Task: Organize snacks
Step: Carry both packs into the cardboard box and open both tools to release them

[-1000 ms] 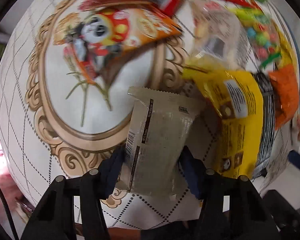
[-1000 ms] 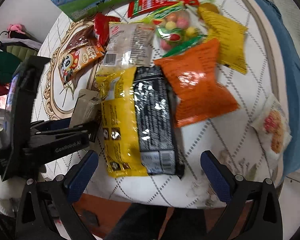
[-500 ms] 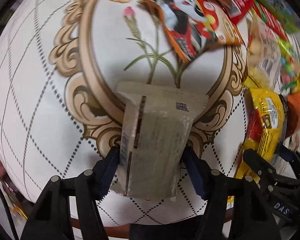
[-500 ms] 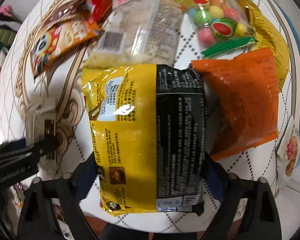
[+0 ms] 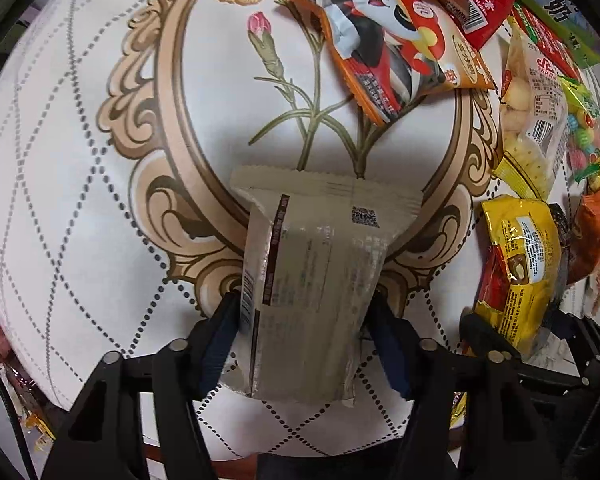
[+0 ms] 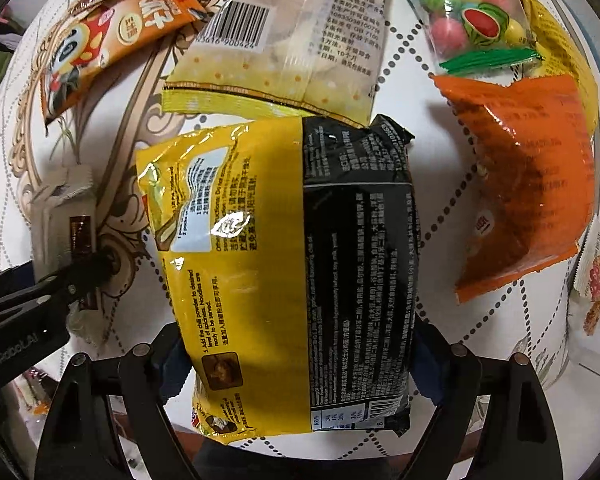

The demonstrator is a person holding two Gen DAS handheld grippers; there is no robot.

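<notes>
My left gripper [image 5: 306,316] is shut on a beige snack packet [image 5: 312,272], holding it just above the patterned tablecloth [image 5: 80,200]. The packet also shows at the left of the right wrist view [image 6: 66,216]. My right gripper [image 6: 296,344] is shut on a yellow and black noodle pack [image 6: 292,264], its blue pads against both sides. The same pack shows at the right of the left wrist view [image 5: 520,264]. The two grippers sit side by side near the table's front edge.
An orange panda snack bag [image 5: 392,52], a red packet [image 5: 484,8], a clear cracker bag [image 6: 292,40], a candy ball bag [image 6: 468,16] and an orange bag [image 6: 532,176] lie further back. A small cookie packet [image 6: 594,280] lies at the right edge.
My left gripper has carried the beige packet left, over the floral frame print. My right gripper moved onto the yellow and black pack and closed on its sides.
</notes>
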